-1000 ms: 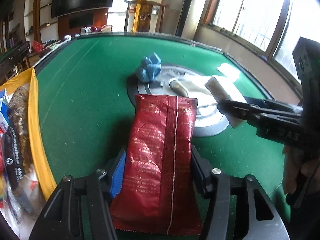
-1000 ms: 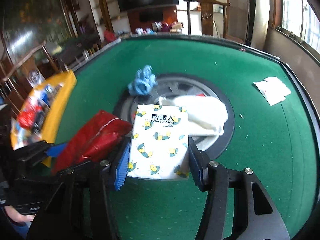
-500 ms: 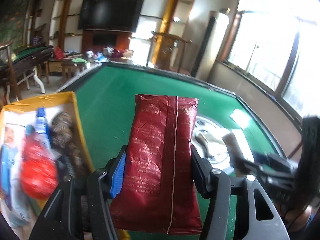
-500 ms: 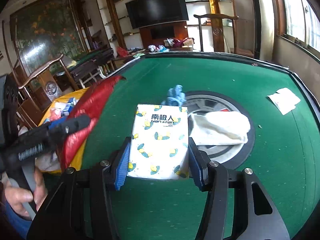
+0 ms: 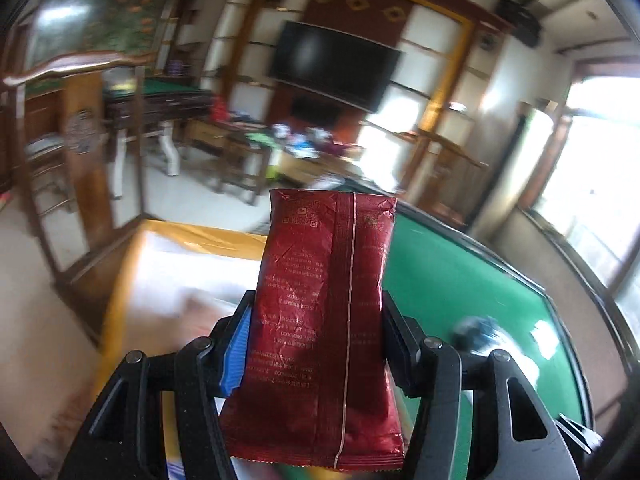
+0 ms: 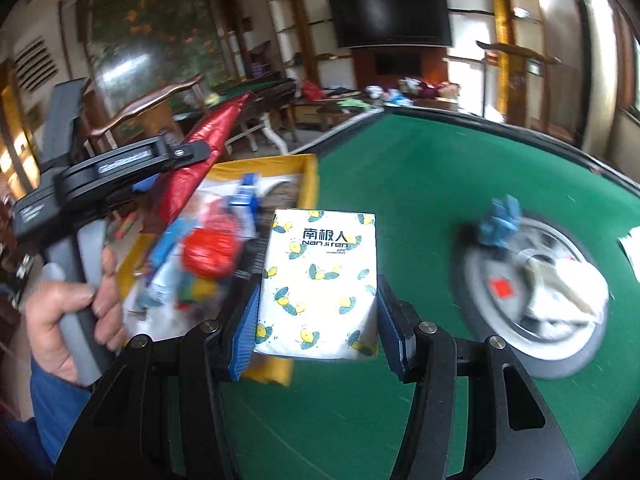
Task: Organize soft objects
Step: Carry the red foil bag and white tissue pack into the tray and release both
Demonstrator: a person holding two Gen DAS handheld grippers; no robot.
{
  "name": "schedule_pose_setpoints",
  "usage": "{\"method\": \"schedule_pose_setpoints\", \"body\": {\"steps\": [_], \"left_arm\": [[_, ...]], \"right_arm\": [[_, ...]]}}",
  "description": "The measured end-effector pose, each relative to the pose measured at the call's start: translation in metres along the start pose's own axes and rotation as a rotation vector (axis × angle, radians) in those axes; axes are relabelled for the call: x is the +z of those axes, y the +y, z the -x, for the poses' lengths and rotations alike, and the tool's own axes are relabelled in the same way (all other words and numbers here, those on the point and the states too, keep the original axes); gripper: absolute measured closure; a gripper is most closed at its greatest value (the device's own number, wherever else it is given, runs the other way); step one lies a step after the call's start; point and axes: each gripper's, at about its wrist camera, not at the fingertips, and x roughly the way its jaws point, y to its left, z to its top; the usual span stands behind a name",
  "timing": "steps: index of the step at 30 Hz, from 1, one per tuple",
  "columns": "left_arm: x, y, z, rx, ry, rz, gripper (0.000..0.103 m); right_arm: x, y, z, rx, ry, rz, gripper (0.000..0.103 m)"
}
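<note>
My left gripper (image 5: 316, 340) is shut on a red foil pouch (image 5: 326, 320), held upright above the yellow bin (image 5: 120, 300) at the table's left edge. The right wrist view catches that pouch (image 6: 200, 168) edge-on in the left gripper, over the bin (image 6: 308, 176). My right gripper (image 6: 318, 320) is shut on a white tissue pack (image 6: 320, 280) printed with lemons, hanging over the green felt beside the bin's near corner. A blue cloth (image 6: 500, 224) and a white cloth (image 6: 568, 296) lie on the round centre plate (image 6: 560, 360).
The bin holds several packets, blurred in both views. A person's hand (image 6: 68, 312) grips the left tool's handle. A white paper (image 5: 544, 332) lies on the green felt table (image 6: 420, 184) past the plate. Chairs and a wooden table stand beyond the table edge.
Both grippers swung left from the centre plate toward the yellow bin, each keeping its load. The left one also rose and rolled, so it now looks past the table edge.
</note>
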Motion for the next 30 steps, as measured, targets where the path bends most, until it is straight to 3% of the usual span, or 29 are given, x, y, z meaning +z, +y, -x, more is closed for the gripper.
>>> {"method": "schedule_pose_setpoints", "body": {"steps": [4, 11, 19, 30], "left_arm": [[0.010, 0.042, -0.013, 0.102, 0.019, 0.076, 0.045], [0.007, 0.070, -0.027, 0.146, 0.069, 0.134, 0.045], [-0.001, 0.081, -0.027, 0.195, 0.108, 0.135, 0.045], [-0.002, 0.080, -0.029, 0.234, 0.120, 0.109, 0.044]], "right_arm": [[0.013, 0.040, -0.028, 0.028, 0.018, 0.078, 0.050], [0.032, 0.080, -0.076, 0.027, 0.055, 0.126, 0.050], [0.036, 0.082, -0.131, 0.001, 0.160, 0.096, 0.050], [0.028, 0.081, -0.125, 0.013, 0.140, 0.104, 0.049]]}}
